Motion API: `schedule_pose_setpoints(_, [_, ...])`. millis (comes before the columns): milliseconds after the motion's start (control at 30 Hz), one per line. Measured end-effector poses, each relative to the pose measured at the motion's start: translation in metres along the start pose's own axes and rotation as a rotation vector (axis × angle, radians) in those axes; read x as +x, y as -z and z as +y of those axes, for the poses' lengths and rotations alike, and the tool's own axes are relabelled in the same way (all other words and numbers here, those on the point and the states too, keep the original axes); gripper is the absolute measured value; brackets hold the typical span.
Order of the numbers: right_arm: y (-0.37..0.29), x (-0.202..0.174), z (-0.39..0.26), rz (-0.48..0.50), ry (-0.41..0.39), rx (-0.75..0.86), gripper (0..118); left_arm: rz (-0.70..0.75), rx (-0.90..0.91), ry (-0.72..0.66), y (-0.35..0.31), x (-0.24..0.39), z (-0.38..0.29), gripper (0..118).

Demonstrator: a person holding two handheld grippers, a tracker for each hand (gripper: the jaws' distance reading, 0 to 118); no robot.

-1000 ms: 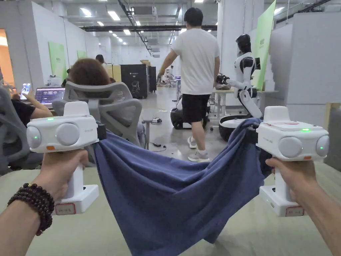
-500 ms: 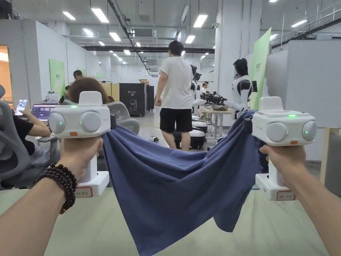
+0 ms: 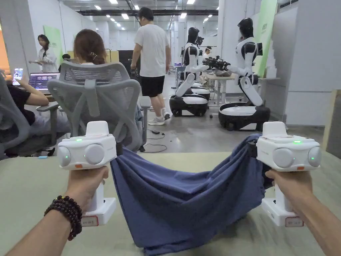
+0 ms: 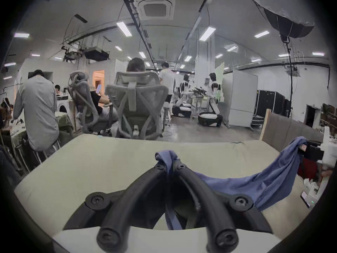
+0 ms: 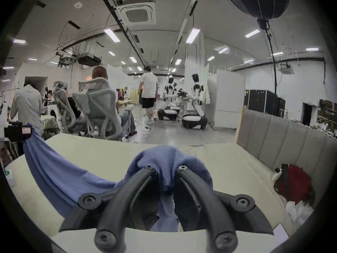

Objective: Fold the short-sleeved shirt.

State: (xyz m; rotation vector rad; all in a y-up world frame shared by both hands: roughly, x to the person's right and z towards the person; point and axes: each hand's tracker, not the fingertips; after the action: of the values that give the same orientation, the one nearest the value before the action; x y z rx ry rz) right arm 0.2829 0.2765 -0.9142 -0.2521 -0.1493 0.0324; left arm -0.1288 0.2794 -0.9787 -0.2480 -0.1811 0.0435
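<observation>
Pale green table (image 3: 30,186) runs under both tools. Left gripper (image 4: 170,167) and right gripper (image 5: 165,169) each clamp the blue shirt (image 3: 186,200), which sags between them, lower edge touching the table.

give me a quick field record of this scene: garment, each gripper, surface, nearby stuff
garment: blue short-sleeved cotton shirt, slung between both grippers, middle sagging, lower edge bunched on the surface
left gripper: jaws shut on a bunched shirt edge
right gripper: jaws shut on bunched shirt fabric
surface: pale green padded tabletop
nearby: red bag against grey upholstered panel
fold state: not yet folded
</observation>
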Motion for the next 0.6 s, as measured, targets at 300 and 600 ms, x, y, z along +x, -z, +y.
schedule_pose_setpoints(300, [-0.133,-0.001,-0.091,0.011,-0.084,-0.056,14,-0.062,-0.044,0.014,-0.146,0.004,-0.093,2])
schedule_pose_setpoints(600, [-0.242,-0.002,-0.206,-0.015,-0.047,-0.234,14,-0.03,-0.234,0.062,-0.245,0.011,-0.206,2])
